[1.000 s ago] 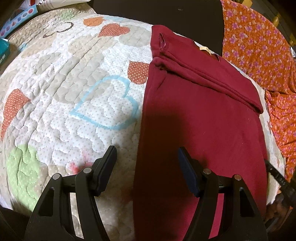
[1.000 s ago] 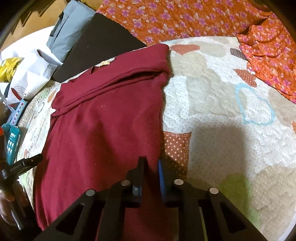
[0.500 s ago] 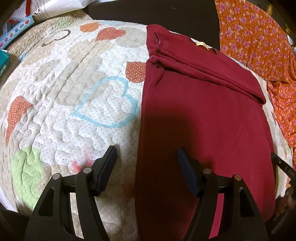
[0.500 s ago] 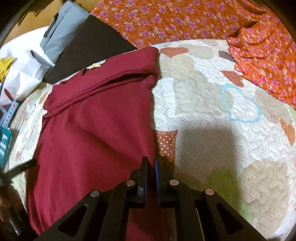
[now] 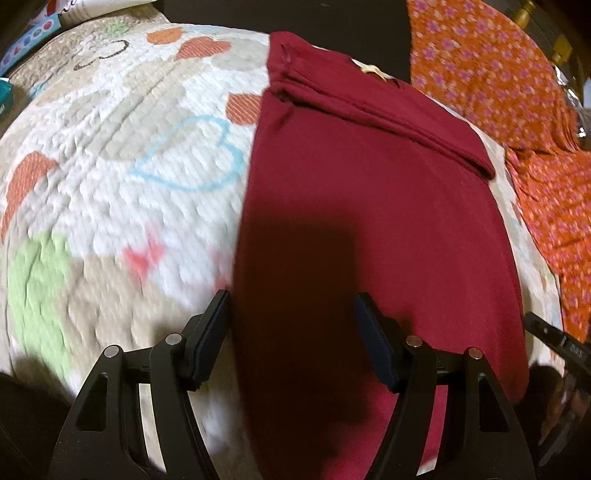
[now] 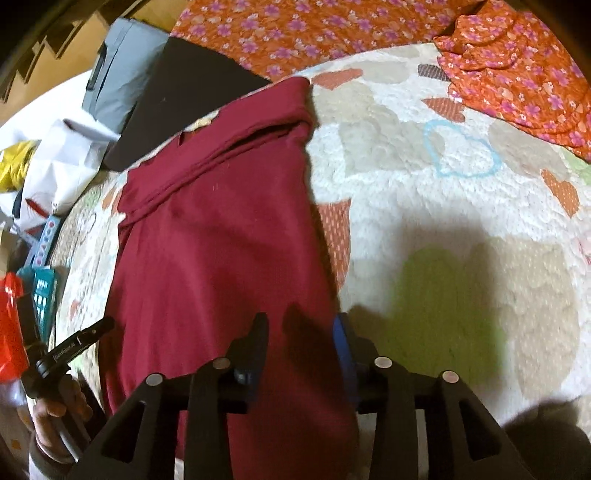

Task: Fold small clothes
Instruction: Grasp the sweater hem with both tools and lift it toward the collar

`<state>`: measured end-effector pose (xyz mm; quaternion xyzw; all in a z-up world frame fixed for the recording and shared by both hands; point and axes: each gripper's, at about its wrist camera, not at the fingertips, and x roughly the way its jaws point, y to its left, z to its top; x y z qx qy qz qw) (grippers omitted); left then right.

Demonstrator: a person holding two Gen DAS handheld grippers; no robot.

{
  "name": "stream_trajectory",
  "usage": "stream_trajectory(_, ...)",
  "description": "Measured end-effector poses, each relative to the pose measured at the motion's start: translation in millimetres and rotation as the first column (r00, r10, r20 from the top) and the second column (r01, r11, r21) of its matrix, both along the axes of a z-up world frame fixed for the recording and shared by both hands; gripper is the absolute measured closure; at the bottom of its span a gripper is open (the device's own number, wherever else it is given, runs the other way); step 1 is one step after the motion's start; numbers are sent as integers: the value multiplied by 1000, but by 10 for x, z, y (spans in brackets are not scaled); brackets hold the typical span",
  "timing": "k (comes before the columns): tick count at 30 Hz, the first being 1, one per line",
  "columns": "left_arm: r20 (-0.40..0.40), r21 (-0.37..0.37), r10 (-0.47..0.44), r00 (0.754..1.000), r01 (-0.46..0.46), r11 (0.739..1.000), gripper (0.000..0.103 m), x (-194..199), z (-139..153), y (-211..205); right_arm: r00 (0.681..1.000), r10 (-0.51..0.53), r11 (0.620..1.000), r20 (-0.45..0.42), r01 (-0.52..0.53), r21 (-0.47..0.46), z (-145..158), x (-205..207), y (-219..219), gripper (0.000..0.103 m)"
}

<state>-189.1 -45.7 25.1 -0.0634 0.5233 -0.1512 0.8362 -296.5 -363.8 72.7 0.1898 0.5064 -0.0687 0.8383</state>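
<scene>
A dark red garment (image 5: 369, 206) lies flat on a quilted heart-print cover (image 5: 110, 166), folded lengthwise with its sleeves tucked across the far end. My left gripper (image 5: 291, 314) is open, straddling the garment's near left edge. In the right wrist view the garment (image 6: 221, 240) fills the left half. My right gripper (image 6: 299, 325) is open over the garment's near right edge, with cloth between its fingers. The left gripper's tip (image 6: 81, 336) shows at the left there.
An orange floral cloth (image 5: 517, 110) lies along the right of the quilt and far side (image 6: 332, 26). A black flat item (image 6: 184, 99), a grey bag (image 6: 122, 66), a white bag (image 6: 62, 162) and teal boxes (image 6: 42, 295) sit beyond the quilt's left edge.
My right gripper has opened from shut. Both grippers have moved closer to the garment's near end; the left one stays open.
</scene>
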Motion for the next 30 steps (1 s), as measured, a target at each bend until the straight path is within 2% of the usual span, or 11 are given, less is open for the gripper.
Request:
stream_trajectory(5, -14, 1, -20, 1000, 20, 1000, 34, -284, 20, 13, 1000, -10, 999, -25, 11, 31, -46, -156, -44, 65)
stream_trajectory(10, -75, -56, -38, 996, 33, 998, 34, -479, 16, 119, 999, 0, 995, -50, 5, 97, -117, -330, -20, 63)
stream_trajectory(15, -176, -122, -39, 984, 17, 992, 34, -613, -25, 230, 998, 26, 994, -59, -20, 111, -141, -414, 45, 61)
stream_trajectory(20, -182, -95, -48, 982, 31, 995, 34, -716, -32, 199, 997, 43, 990, -62, -34, 139, -160, -470, 63, 60)
stream_trajectory(23, -177, -86, -60, 982, 46, 995, 25, -718, -41, 156, 996, 58, 986, -64, -47, 161, -185, -509, 80, 59)
stream_trajectory(30, -169, -64, -70, 983, 60, 996, 21, -722, -72, 58, 995, 72, 970, -74, -53, 236, -234, -599, 72, 59)
